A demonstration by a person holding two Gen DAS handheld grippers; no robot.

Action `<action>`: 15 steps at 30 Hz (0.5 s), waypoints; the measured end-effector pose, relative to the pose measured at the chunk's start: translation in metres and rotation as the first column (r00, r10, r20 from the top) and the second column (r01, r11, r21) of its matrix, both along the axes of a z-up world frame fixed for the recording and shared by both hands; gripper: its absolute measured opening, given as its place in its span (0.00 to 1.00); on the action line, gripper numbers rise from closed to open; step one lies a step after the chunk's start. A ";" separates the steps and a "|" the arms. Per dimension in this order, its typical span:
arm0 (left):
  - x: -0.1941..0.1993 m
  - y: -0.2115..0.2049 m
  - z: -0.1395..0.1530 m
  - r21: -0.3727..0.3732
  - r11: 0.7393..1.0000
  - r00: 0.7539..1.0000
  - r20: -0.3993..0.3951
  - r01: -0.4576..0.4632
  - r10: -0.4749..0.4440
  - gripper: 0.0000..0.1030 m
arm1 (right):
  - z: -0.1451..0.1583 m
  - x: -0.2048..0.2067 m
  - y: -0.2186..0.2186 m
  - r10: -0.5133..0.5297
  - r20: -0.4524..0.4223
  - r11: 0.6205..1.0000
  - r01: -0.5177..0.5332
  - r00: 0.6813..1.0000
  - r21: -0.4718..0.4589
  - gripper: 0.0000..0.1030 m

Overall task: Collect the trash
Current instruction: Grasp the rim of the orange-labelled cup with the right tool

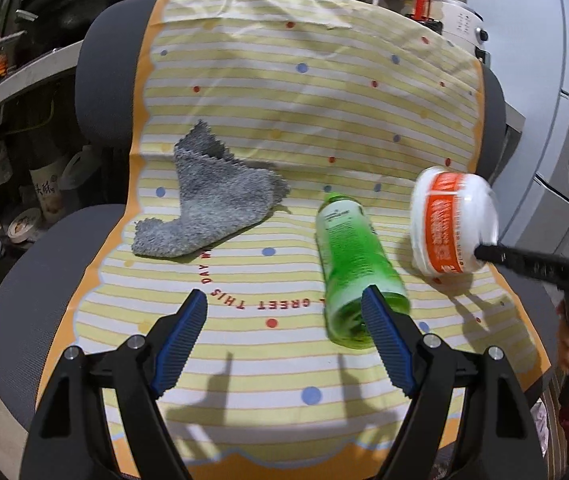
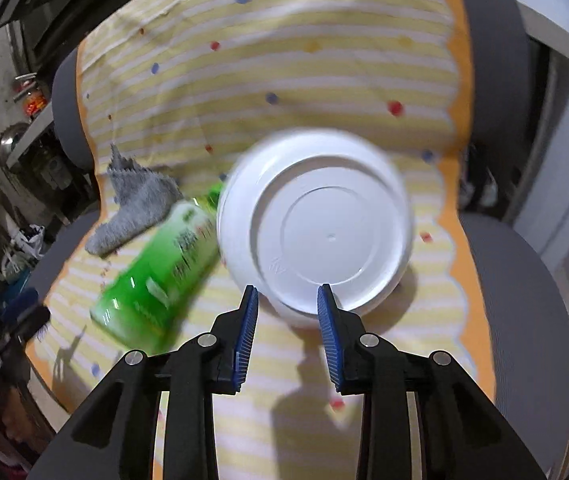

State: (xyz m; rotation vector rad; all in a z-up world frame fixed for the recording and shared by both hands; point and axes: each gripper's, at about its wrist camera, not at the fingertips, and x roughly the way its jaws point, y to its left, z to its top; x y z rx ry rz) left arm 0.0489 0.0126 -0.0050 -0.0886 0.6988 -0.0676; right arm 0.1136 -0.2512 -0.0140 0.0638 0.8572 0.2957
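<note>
The left gripper (image 1: pixel 284 308) jaws gape wide, the green bottle (image 1: pixel 354 260) beside the right jaw. The right gripper (image 2: pixel 287 294) jaws stand narrower, unclosed, around the white bowl's (image 2: pixel 316 220) near rim.

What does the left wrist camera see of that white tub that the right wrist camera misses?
Only the left wrist view shows the white tub's orange printed side label, with the right gripper's finger at its rim. Only the right wrist view shows its plain white round base, facing the open right gripper. Both show the green bottle, grey cloth and striped sheet.
</note>
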 end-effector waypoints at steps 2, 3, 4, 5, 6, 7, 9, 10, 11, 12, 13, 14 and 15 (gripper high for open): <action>-0.003 -0.005 0.003 0.005 1.000 1.000 0.005 0.004 -0.004 0.75 | -0.003 -0.009 -0.008 -0.002 -0.007 1.000 0.002 1.000 0.003 0.31; -0.004 -0.008 0.004 0.007 1.000 1.000 0.009 0.007 -0.007 0.75 | -0.002 -0.014 -0.012 -0.007 0.003 1.000 0.007 1.000 -0.008 0.32; -0.005 -0.009 0.005 0.009 1.000 1.000 0.010 0.008 -0.008 0.75 | -0.001 -0.016 -0.014 -0.015 0.010 1.000 0.015 1.000 -0.012 0.32; -0.006 -0.011 0.006 0.012 1.000 1.000 0.011 0.009 -0.009 0.75 | -0.001 -0.019 -0.018 -0.019 0.008 1.000 0.019 1.000 -0.006 0.33; -0.008 -0.013 0.006 0.014 1.000 1.000 0.011 0.010 -0.010 0.75 | -0.003 -0.023 -0.022 -0.022 -0.003 1.000 0.022 1.000 0.011 0.33; -0.009 -0.016 0.006 0.016 1.000 1.000 0.011 0.014 -0.014 0.75 | -0.006 -0.027 -0.026 -0.024 -0.010 1.000 0.025 1.000 0.019 0.34; -0.010 -0.020 0.006 0.025 1.000 1.000 0.008 0.019 -0.019 0.75 | -0.010 -0.041 -0.030 -0.030 -0.017 0.999 0.031 0.999 0.024 0.34; -0.011 -0.022 0.006 0.032 0.999 1.000 0.006 0.024 -0.024 0.75 | -0.012 -0.048 -0.031 -0.032 -0.015 0.999 0.032 0.999 0.026 0.34; -0.011 -0.024 0.005 0.036 0.999 1.000 0.004 0.027 -0.027 0.75 | -0.013 -0.058 -0.034 -0.033 -0.015 0.999 0.033 0.999 0.033 0.34; -0.012 -0.026 0.004 0.041 0.999 1.000 0.001 0.029 -0.029 0.75 | -0.013 -0.071 -0.039 -0.037 -0.014 0.998 0.037 0.999 0.042 0.34; -0.012 -0.028 0.003 0.044 0.999 0.999 -0.002 0.032 -0.032 0.75 | -0.012 -0.081 -0.042 -0.040 -0.006 0.998 0.040 0.999 0.048 0.34; -0.012 -0.030 0.003 0.046 0.998 0.999 -0.005 0.035 -0.034 0.75 | -0.012 -0.088 -0.044 -0.045 -0.003 0.998 0.045 0.999 0.047 0.34; -0.012 -0.033 0.002 0.048 0.998 0.999 -0.008 0.037 -0.036 0.75 | -0.011 -0.096 -0.048 -0.051 -0.001 0.998 0.051 0.999 0.047 0.34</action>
